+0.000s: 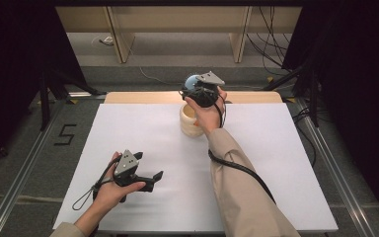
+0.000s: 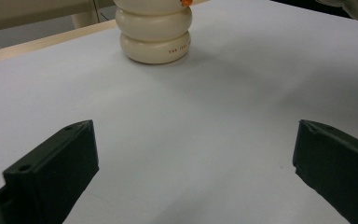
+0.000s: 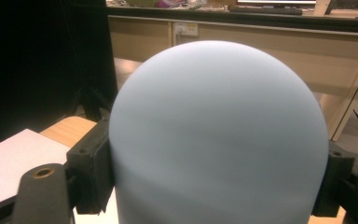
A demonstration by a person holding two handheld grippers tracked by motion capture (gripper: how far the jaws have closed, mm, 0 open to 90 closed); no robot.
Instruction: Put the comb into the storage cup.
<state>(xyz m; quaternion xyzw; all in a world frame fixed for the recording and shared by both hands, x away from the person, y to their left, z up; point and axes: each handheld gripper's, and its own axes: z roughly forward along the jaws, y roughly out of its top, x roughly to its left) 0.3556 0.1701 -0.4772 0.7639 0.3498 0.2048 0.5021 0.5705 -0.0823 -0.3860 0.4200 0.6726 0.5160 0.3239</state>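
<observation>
A cream ringed pot (image 1: 191, 123) stands at the far middle of the white table (image 1: 276, 163). My right gripper (image 1: 195, 88) is held above and just behind it, shut on a pale blue dome (image 1: 191, 80). In the right gripper view the dome (image 3: 219, 135) is clamped between the two black jaws of the right gripper (image 3: 214, 182). My left gripper (image 1: 155, 180) rests low near the table's front left, open, pointing right. In the left gripper view, the left gripper (image 2: 196, 140) has nothing between its wide jaws, and the cream pot (image 2: 154, 35) stands farther off with a small orange bit (image 2: 185, 2) at its top.
A wooden strip (image 1: 143, 97) runs along the table's far edge. Beyond it are wooden desk legs (image 1: 121, 42) and loose cables (image 1: 271, 44) on the floor. A "5" mark (image 1: 65, 134) is on the floor at left. Black curtains stand on both sides.
</observation>
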